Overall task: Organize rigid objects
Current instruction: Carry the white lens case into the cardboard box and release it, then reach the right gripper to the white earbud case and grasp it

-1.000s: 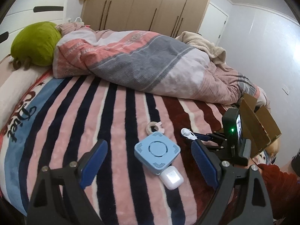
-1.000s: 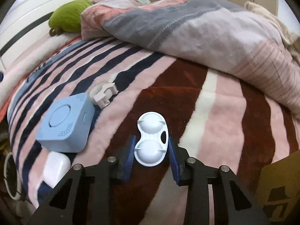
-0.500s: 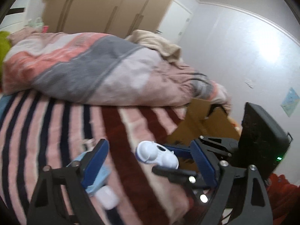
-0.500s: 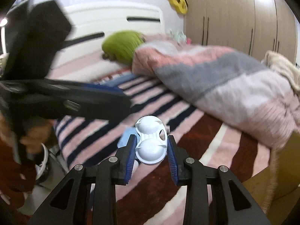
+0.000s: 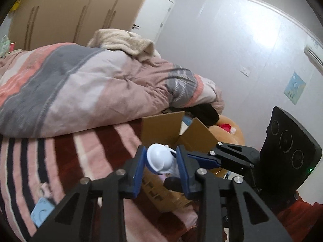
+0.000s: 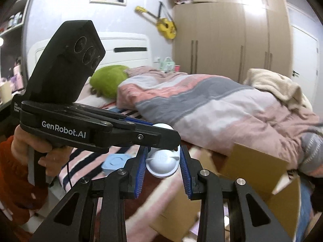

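Note:
A white two-lobed plastic case (image 5: 160,160) (image 6: 164,162) is held in the air between both grippers, above the bed's edge near an open cardboard box (image 5: 173,130) (image 6: 256,167). My left gripper (image 5: 160,165) is shut on one lobe. My right gripper (image 6: 162,166) is shut on the other lobe; it shows in the left wrist view (image 5: 201,158) coming in from the right. The left gripper shows in the right wrist view (image 6: 159,135) reaching in from the left.
A blue square device (image 5: 41,211) (image 6: 115,161) lies on the striped blanket (image 5: 60,161). A bunched duvet (image 5: 80,84) (image 6: 201,104) covers the far side of the bed. A green plush (image 6: 108,80) lies by the headboard. Wardrobes (image 6: 232,40) stand behind.
The right gripper lifted the white case off the blanket and swung toward the box. The left gripper swung right, left the blue device behind and closed on the case's other lobe.

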